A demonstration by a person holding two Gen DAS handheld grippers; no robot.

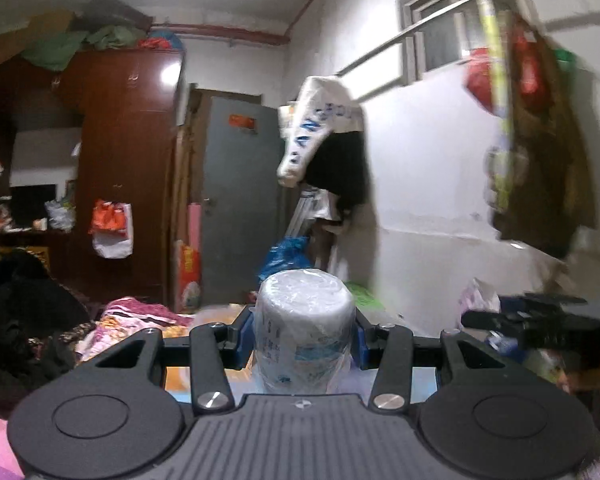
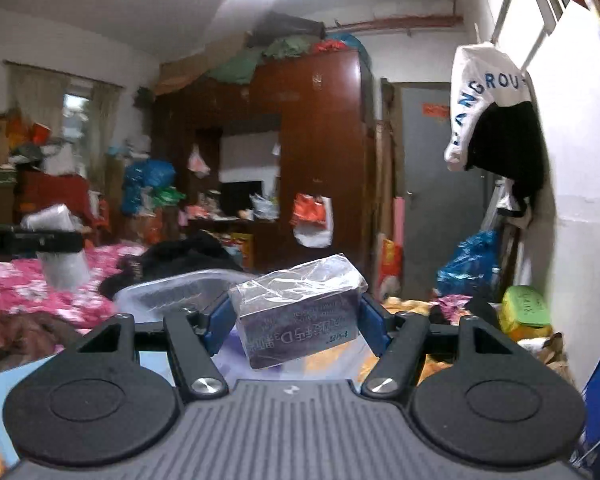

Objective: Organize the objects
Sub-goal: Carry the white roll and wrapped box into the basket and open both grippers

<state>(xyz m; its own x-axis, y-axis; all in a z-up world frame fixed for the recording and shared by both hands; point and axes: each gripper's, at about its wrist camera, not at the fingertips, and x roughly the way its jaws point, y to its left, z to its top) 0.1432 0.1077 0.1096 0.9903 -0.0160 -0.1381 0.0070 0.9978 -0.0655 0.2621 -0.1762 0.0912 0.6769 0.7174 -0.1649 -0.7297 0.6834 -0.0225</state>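
My left gripper (image 1: 303, 332) is shut on a white plastic-wrapped bottle (image 1: 304, 328), held upright in the air above the bed. My right gripper (image 2: 296, 320) is shut on a purple box (image 2: 300, 328) in clear plastic wrap, held tilted above the bed. The left gripper with its white bottle (image 2: 58, 246) also shows blurred at the left of the right wrist view. The right gripper (image 1: 540, 320) shows as a dark blurred shape at the right of the left wrist view.
A bed with pink floral bedding (image 2: 28, 292) and dark clothes (image 2: 180, 260) lies below. A clear plastic lidded bin (image 2: 172, 292) sits under the right gripper. A brown wardrobe (image 2: 320, 160), a grey door (image 1: 240, 200), hanging bags and a green container (image 2: 526, 308) stand around.
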